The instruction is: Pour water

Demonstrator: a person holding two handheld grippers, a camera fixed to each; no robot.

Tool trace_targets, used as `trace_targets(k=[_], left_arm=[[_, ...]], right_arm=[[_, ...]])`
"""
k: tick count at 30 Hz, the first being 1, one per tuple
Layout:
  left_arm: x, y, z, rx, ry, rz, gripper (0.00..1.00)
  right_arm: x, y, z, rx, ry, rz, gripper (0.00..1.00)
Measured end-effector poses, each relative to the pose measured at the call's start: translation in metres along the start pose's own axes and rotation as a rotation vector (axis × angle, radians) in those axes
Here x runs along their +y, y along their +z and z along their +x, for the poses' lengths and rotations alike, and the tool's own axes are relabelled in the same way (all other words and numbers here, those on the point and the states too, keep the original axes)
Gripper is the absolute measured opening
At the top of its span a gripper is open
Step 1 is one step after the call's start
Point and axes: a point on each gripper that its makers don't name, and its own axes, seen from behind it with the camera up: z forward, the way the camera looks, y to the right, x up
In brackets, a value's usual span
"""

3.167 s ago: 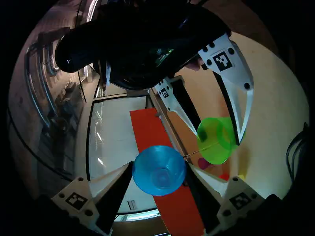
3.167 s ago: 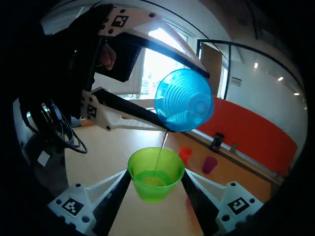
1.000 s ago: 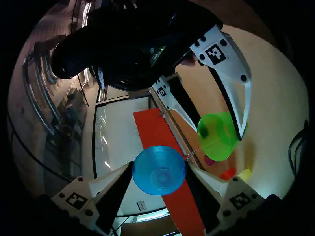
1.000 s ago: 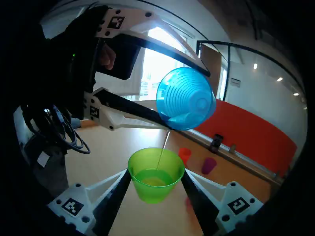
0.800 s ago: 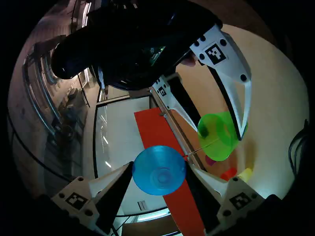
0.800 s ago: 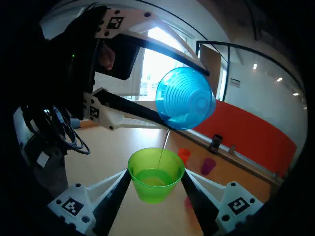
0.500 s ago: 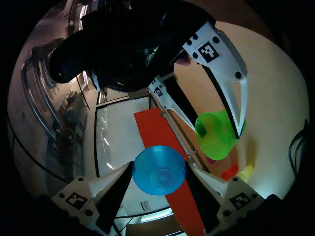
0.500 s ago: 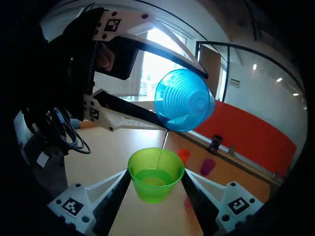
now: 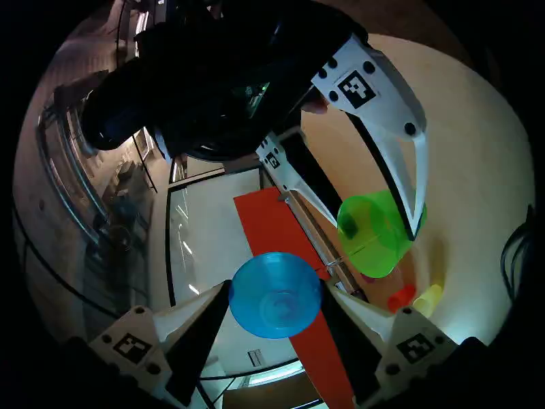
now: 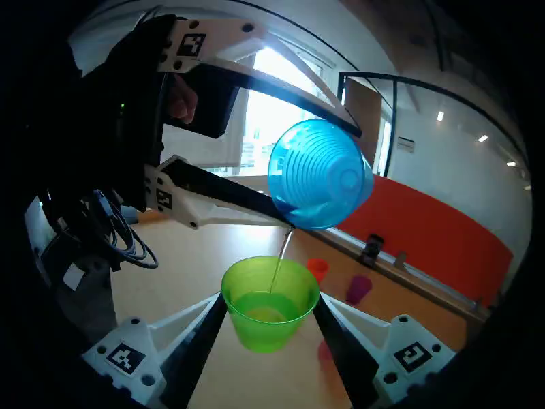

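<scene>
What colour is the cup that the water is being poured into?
It's a translucent green cup, clearest in the right gripper view.

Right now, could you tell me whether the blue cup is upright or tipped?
Tipped. The blue cup leans over the green cup, and a thin stream falls from its rim.

Blue translucent ribbed cup (image 10: pixel 320 174) hanging in air, leaning steeply, mouth pointing down-left, just above green cup (image 10: pixel 270 310). Thin water stream (image 10: pixel 281 259) running from blue cup's lower rim into green cup. Green translucent cup sitting upright, mouth up, holding water partway. Cups not touching.
</scene>
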Motion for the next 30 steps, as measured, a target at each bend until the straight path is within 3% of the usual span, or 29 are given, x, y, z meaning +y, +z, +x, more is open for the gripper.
trace_targets(k=[30], left_arm=[[-0.0019, 0.0022, -0.0025, 0.003, 0.031, 0.018, 0.90]], right_arm=[[0.0034, 0.0015, -0.0003, 0.001, 0.002, -0.004, 0.91]])
